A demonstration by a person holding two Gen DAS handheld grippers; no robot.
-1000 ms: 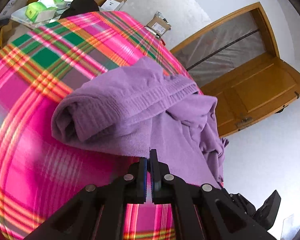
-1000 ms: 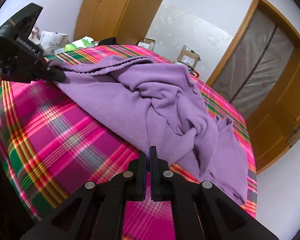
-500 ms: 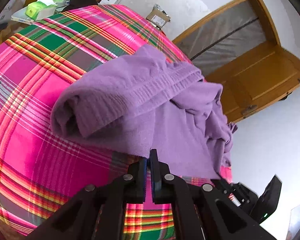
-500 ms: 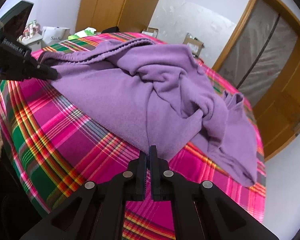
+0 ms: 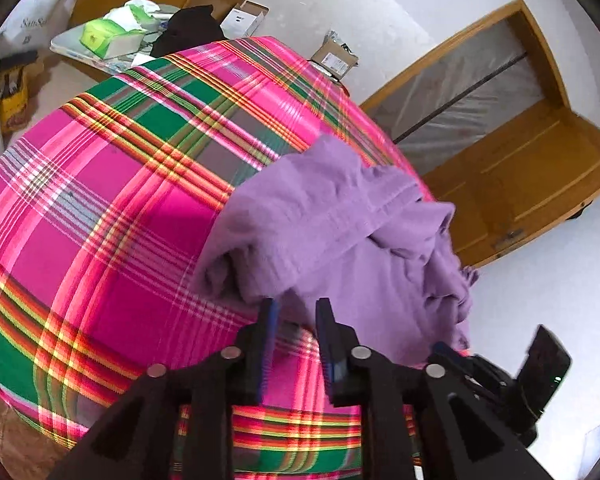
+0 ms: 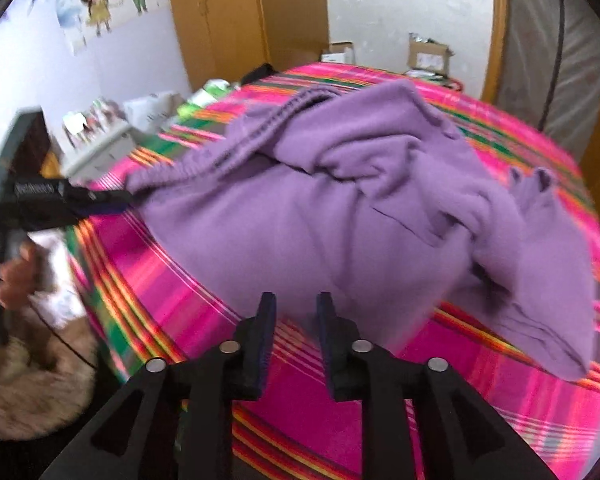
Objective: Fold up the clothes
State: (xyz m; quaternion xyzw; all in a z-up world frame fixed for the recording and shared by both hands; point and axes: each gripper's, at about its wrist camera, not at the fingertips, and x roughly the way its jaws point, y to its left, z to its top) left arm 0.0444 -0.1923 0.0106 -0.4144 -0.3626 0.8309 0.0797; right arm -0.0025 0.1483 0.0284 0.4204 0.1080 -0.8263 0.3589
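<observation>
Purple garment (image 6: 340, 216) crumpled on plaid spread (image 5: 100, 208) — long axis toward the door. Left gripper (image 5: 294, 308), right gripper (image 6: 296, 304) — jaws opening, nothing pinched.

A purple garment (image 5: 340, 240) of soft, fuzzy matt fleece lies on a woven plaid cloth cover (image 5: 112, 208) with a slight sheen; the gripper fingers (image 5: 266, 344) are matt black plastic with small shiny metal pins; the door (image 5: 540, 176) is varnished wood; cardboard boxes (image 6: 428, 54) look matt.
</observation>
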